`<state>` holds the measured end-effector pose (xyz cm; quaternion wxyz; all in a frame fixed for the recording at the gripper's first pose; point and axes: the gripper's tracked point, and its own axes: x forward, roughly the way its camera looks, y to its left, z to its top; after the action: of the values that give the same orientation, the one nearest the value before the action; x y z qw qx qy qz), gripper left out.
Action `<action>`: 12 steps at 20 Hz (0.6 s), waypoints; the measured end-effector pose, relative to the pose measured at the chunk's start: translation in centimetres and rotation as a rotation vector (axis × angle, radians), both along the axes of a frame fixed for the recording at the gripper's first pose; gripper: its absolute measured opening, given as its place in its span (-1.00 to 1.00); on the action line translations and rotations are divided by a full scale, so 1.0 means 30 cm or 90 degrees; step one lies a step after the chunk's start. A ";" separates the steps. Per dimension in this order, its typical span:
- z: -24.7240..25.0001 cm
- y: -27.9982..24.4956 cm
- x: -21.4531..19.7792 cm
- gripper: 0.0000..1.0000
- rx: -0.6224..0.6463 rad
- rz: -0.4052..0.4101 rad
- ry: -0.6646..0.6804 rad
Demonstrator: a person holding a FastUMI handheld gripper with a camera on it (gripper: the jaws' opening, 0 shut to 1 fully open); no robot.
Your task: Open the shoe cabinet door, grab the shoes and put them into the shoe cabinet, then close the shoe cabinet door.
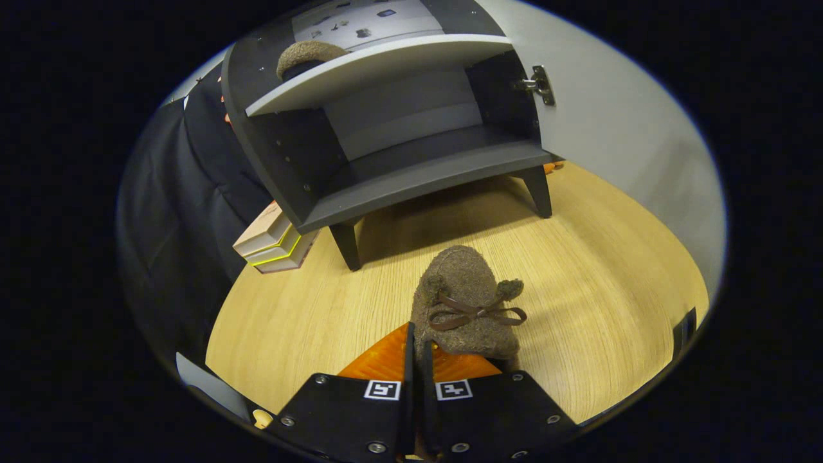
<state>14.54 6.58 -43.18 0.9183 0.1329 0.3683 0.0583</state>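
My gripper [416, 350] is shut on a brown fuzzy shoe [466, 296] with a brown ribbon bow, both fingers pinching its near edge. The shoe points away from me toward the shoe cabinet [418, 183], which stands just beyond it on short dark legs. The cabinet door [617, 122] is swung open to the right, its metal hinge [537, 83] showing. The lower shelf is bare. A second brown fuzzy shoe [308, 54] rests at the left end of the upper shelf [379, 71], partly hidden by the shelf's front edge.
The cabinet stands on a light wooden table [611, 289]. A stack of books [273, 244] lies beside the cabinet's left front leg. Black cloth hangs along the left side of the table.
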 end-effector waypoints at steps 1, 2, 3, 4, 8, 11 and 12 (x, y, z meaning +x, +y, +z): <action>0.028 -0.011 -0.002 -0.88 -0.004 -0.003 -0.009; 0.054 -0.021 -0.010 -0.89 -0.007 -0.004 -0.011; 0.086 -0.030 -0.011 -0.88 -0.005 -0.010 -0.018; 0.116 -0.039 -0.018 -0.89 -0.002 -0.012 -0.023; 0.253 -0.063 -0.040 -0.89 -0.015 -0.016 -0.054; 0.375 -0.068 -0.032 -0.88 -0.021 -0.012 -0.083; 0.418 -0.070 -0.024 -0.89 -0.023 -0.009 -0.095</action>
<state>13.81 4.49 -30.63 0.9457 0.1145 0.2992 0.0548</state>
